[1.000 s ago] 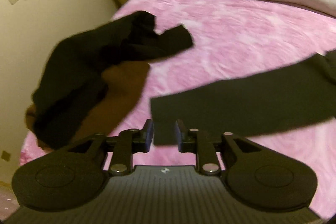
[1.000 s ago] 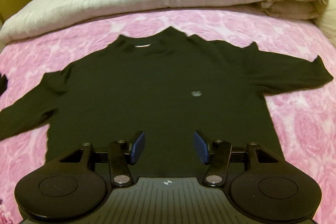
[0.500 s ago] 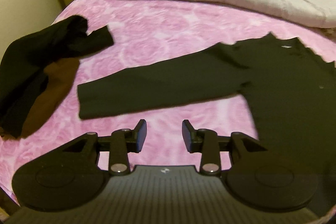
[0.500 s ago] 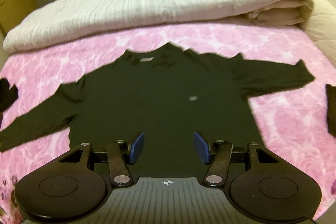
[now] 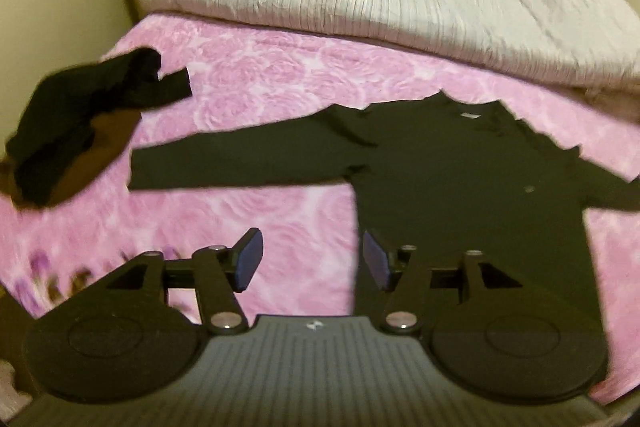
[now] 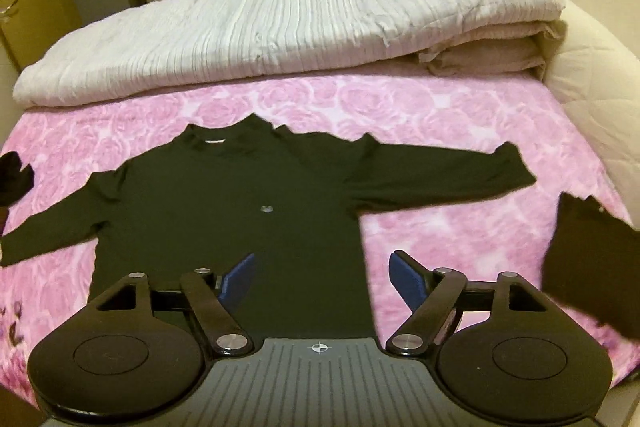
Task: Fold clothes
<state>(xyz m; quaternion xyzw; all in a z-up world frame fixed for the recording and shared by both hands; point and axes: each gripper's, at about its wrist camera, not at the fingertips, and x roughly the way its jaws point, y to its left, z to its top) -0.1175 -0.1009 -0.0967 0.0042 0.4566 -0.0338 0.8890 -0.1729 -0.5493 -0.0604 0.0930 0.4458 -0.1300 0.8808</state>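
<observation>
A black long-sleeved shirt (image 6: pixel 240 219) lies flat, front up, on the pink rose-patterned bedspread (image 6: pixel 460 239), both sleeves stretched out sideways. In the left wrist view the same shirt (image 5: pixel 460 187) fills the right half, its sleeve reaching left. My left gripper (image 5: pixel 311 259) hangs above the bedspread just left of the shirt's body, its jaws opening, nothing between them. My right gripper (image 6: pixel 320 277) hovers over the shirt's lower right edge, jaws opening wide and holding nothing.
A crumpled heap of black and brown clothes (image 5: pixel 76 127) lies at the bed's left edge. Another dark garment (image 6: pixel 588 259) lies at the right edge. A folded white quilt (image 6: pixel 280 31) runs across the far side of the bed. Walls and cupboards stand behind.
Both grippers have risen and pulled back from the shirt, so more of the bed shows. Both sets of jaws stand wider. The left view has swung right, away from the clothes heap.
</observation>
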